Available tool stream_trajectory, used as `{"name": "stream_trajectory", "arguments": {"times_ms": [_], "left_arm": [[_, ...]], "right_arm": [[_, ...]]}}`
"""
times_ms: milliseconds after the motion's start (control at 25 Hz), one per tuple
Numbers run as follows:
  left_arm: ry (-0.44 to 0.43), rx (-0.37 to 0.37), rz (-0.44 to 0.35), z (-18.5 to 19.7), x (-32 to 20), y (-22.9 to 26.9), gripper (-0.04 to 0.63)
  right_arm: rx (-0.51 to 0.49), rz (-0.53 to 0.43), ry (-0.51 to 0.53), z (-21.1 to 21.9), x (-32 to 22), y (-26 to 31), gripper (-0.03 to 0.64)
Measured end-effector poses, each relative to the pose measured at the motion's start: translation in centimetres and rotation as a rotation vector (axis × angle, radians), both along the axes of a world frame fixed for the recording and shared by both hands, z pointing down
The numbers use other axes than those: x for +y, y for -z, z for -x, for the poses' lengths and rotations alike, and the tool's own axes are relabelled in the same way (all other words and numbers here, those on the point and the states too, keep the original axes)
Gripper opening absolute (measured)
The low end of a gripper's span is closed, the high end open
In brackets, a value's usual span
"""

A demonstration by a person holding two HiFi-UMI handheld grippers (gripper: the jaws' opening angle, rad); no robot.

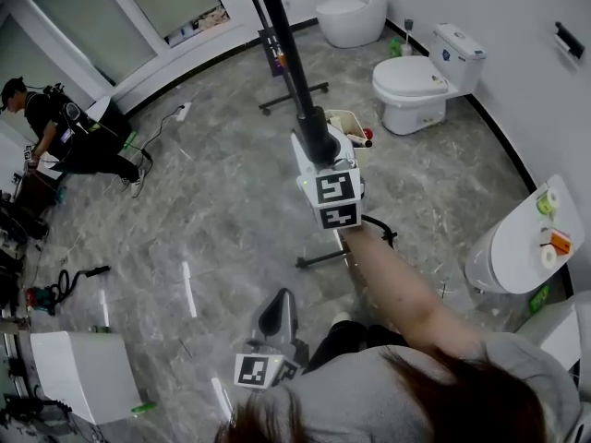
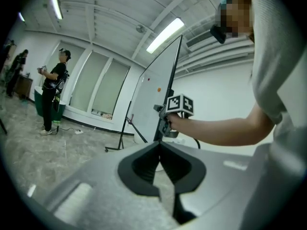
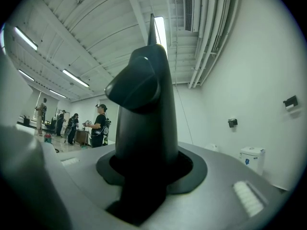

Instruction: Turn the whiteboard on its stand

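The whiteboard [image 1: 282,44] shows edge-on in the head view as a dark bar above its wheeled stand [image 1: 325,258]. In the left gripper view the whiteboard [image 2: 156,92] is a white panel turned aslant. My right gripper [image 1: 317,141] is raised to the board's side edge and its jaws are tightening on the frame. The right gripper [image 2: 162,116] grips that edge in the left gripper view too. In its own view the right gripper [image 3: 144,80] hides the edge, which rises above as a thin strip [image 3: 152,28]. My left gripper [image 1: 280,314] hangs low by my body, and the left gripper [image 2: 159,145] holds nothing, fingertips touching.
Toilets stand along the right wall [image 1: 420,81], at the back [image 1: 351,12] and close on the right [image 1: 517,243]. A small bin [image 1: 349,127] sits behind the stand. A person [image 1: 65,137] stands at the far left near cables. A white cabinet [image 1: 69,372] is at the lower left.
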State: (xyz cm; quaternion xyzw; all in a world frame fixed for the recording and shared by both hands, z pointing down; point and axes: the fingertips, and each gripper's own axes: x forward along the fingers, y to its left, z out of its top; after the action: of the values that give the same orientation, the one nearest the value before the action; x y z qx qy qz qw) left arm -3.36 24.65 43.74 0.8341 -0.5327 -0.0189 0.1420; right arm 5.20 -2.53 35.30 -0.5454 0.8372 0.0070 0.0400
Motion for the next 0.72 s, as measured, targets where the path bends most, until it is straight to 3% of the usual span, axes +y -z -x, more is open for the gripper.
{"name": "stream_trajectory", "arguments": {"times_ms": [360, 560, 720], "left_arm": [[0.12, 0.053, 0.036, -4.5, 7.0, -1.8, 0.002], [0.179, 0.053, 0.033, -4.2, 9.6, -1.5, 0.002], [0.164, 0.043, 0.012, -3.9, 10.6, -0.7, 0.002]], "right_arm": [[-0.008, 0.0, 0.018, -1.3, 4.3, 0.6, 0.173], [-0.008, 0.006, 0.019, -1.8, 6.0, 0.5, 0.173], [-0.006, 0.01, 0.014, -1.9, 7.2, 0.6, 0.172]]}}
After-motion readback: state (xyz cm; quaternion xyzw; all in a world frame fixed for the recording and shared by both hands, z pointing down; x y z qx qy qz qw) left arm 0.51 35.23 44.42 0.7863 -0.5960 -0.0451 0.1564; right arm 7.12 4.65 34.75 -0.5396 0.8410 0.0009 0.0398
